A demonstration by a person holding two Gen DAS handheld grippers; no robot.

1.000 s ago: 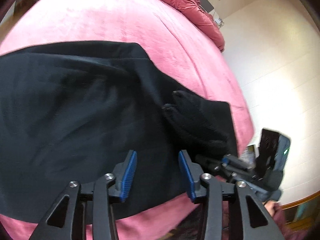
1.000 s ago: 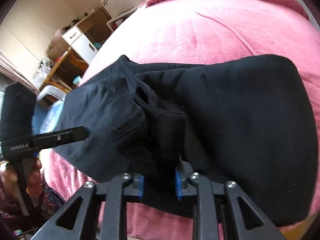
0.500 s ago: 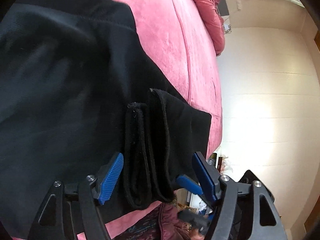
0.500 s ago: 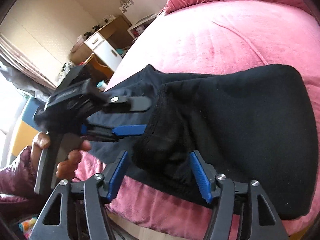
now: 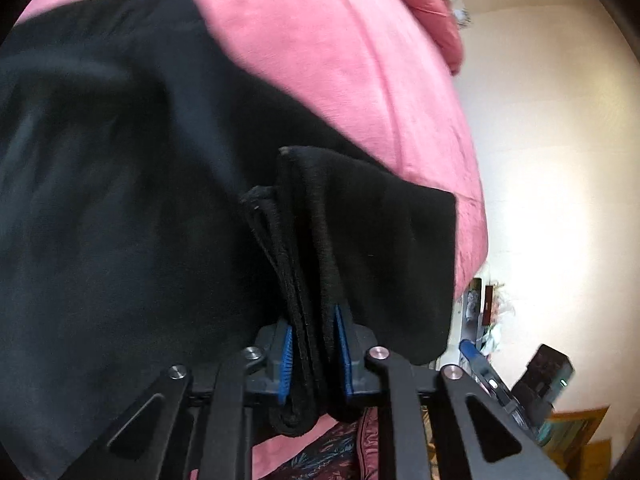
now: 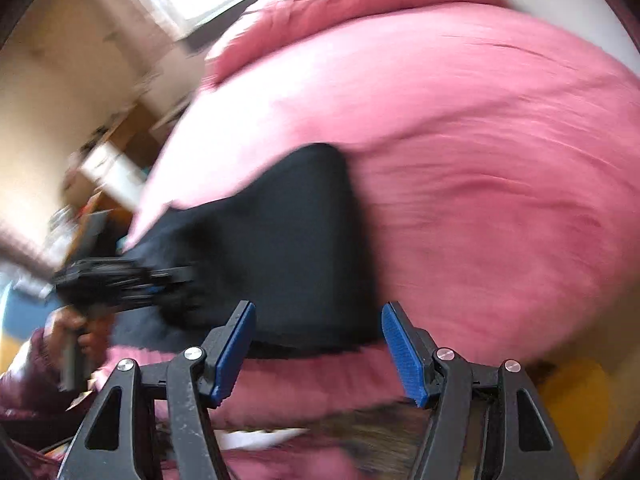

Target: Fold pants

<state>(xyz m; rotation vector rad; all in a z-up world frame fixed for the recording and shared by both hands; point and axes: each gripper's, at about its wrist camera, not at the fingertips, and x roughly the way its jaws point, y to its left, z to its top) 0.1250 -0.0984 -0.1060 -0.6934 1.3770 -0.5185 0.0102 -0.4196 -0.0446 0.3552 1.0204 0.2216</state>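
Observation:
Black pants lie spread on a pink bed. My left gripper is shut on a bunched, layered edge of the pants near the bed's front edge. My right gripper is open and empty, just off the front edge of the bed, with the pants ahead of it. The right wrist view is blurred by motion. The left gripper shows at the left of that view, held by a hand.
A rumpled red duvet lies at the far end of the bed. A wooden desk with white drawers stands to the left. A cream wall is to the right. The right gripper shows at lower right of the left view.
My right gripper opened, let go of the bunched pants fabric and swung to the right. My left gripper moved onto that bunch and closed on it.

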